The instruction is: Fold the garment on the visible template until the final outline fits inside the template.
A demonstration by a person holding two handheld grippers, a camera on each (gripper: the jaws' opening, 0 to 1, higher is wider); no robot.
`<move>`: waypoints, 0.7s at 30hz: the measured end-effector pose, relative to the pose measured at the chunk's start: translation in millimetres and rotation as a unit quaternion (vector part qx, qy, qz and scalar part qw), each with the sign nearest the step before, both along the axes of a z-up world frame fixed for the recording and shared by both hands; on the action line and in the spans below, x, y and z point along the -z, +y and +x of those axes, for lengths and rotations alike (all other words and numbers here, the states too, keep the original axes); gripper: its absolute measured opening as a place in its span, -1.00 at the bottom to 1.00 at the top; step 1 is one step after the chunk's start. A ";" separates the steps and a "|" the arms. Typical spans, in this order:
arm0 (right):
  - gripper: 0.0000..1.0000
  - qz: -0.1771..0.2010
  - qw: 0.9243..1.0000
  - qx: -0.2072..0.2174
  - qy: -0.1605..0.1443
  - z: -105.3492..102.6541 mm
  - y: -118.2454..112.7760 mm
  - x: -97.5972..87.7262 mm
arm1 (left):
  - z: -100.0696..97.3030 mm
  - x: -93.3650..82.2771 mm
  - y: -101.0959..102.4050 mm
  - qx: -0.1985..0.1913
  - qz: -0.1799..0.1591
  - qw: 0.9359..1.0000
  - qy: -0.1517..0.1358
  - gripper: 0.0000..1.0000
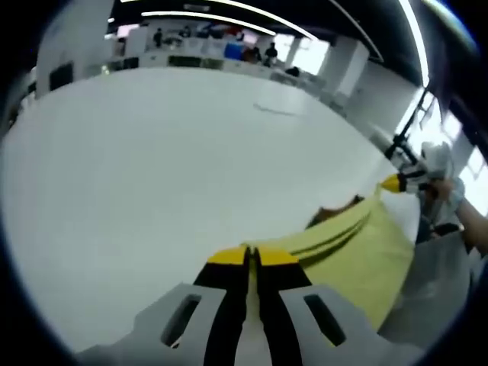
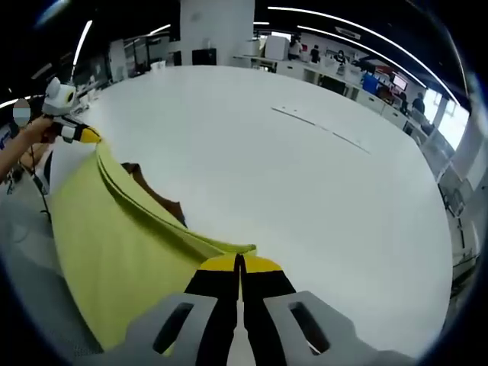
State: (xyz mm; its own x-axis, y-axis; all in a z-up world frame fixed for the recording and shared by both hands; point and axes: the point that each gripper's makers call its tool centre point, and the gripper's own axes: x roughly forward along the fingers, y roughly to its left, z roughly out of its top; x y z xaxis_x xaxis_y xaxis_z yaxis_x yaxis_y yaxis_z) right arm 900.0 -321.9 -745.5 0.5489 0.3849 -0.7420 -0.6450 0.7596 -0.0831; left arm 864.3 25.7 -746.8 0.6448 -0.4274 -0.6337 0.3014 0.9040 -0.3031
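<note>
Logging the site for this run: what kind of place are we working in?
Probably a large open-plan office or lab hall: a big white table holding the yellow garment, long ceiling light strips, and rows of desks with people behind.

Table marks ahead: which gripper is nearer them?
Right, probably. The table marks lie ahead and right of the right gripper; the left gripper, clamping the garment, sits off to their far left.

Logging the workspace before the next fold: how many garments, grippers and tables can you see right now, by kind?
Yellow-green garment: 1
Grippers: 2, the left gripper and the right gripper, each shut on a corner of the garment
White table: 1
Total: 4
</note>
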 end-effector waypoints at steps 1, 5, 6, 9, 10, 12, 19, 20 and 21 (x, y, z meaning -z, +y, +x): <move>-0.98 -0.001 1.000 0.000 0.000 0.9 0.0 0.5 | 0.1 1.6 -0.1 0.000 0.000 1.000 0.003 -1.00; -0.98 -0.003 1.000 0.004 0.001 6.2 -1.9 3.1 | 2.3 6.2 -0.6 -0.002 0.000 1.000 0.007 -1.00; -0.98 -0.004 1.000 0.006 0.001 7.8 -2.8 4.2 | 2.7 6.6 -0.9 -0.002 0.001 1.000 0.008 -1.00; -0.98 -0.008 1.000 0.006 0.002 10.5 -3.7 6.9 | 2.7 8.9 -1.8 0.001 0.006 1.000 0.010 -1.00; -0.98 -0.009 1.000 0.006 0.003 11.3 -3.4 7.7 | 2.6 9.7 -1.8 0.002 0.007 1.000 0.011 -1.00; -0.98 -0.011 1.000 0.006 0.005 12.7 -2.3 10.2 | 2.8 11.2 -1.5 -0.001 0.004 1.000 0.013 -1.00; -0.98 -0.018 1.000 0.006 0.009 18.8 -0.6 17.6 | 5.0 13.7 -1.5 -0.011 -0.015 1.000 0.019 -1.00; -0.98 -0.020 1.000 0.005 0.008 19.1 -0.7 18.0 | 5.3 11.8 -2.9 -0.011 -0.025 0.999 0.018 -1.00; -0.98 -0.023 1.000 0.004 0.008 18.5 -0.5 18.4 | 5.1 10.4 -4.4 -0.009 -0.033 0.999 0.018 -1.00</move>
State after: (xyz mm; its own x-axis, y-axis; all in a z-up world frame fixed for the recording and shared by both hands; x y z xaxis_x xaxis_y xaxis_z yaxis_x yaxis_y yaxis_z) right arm 918.5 -322.4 -763.9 0.5397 0.3457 -0.7676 -0.6409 0.7600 -0.1083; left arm 869.4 21.3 -757.2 0.6305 -0.4577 -0.6269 0.2726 0.8868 -0.3733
